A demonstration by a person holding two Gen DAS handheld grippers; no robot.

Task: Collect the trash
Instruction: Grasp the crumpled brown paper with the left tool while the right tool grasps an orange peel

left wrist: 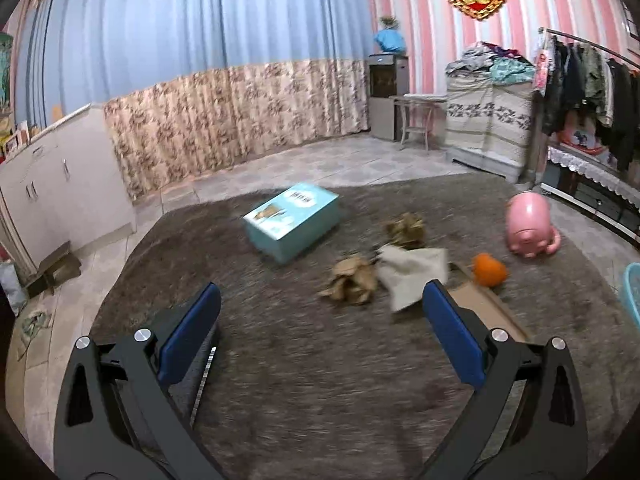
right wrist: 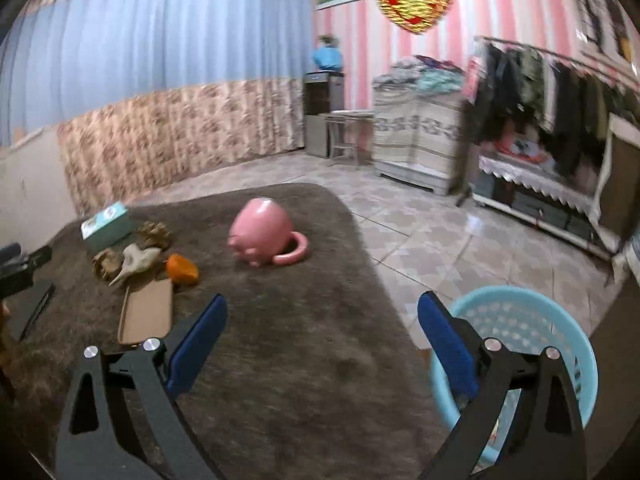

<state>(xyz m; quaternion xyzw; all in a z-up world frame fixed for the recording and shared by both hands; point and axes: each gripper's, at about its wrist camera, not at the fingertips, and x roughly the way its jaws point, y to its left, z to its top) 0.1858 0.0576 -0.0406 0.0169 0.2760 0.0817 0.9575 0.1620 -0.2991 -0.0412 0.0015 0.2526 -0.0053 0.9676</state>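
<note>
Trash lies on a brown carpet (left wrist: 320,380): a crumpled brown paper wad (left wrist: 352,282), a white paper piece (left wrist: 412,276), a second brown wad (left wrist: 406,230), an orange crumpled piece (left wrist: 490,270) and a flat cardboard piece (left wrist: 490,312). My left gripper (left wrist: 322,300) is open and empty, just short of the wads. My right gripper (right wrist: 322,312) is open and empty above the carpet; a light blue basket (right wrist: 560,320) stands at its right finger. The same trash shows far left in the right wrist view: wad (right wrist: 106,264), white paper (right wrist: 138,260), orange piece (right wrist: 184,270), cardboard (right wrist: 148,316).
A teal box (left wrist: 294,220) and a pink pig-shaped bin (left wrist: 528,226) sit on the carpet. White cabinets (left wrist: 52,184) stand left, curtains behind, a clothes rack (left wrist: 592,92) and covered furniture right. Tiled floor (right wrist: 460,240) surrounds the carpet.
</note>
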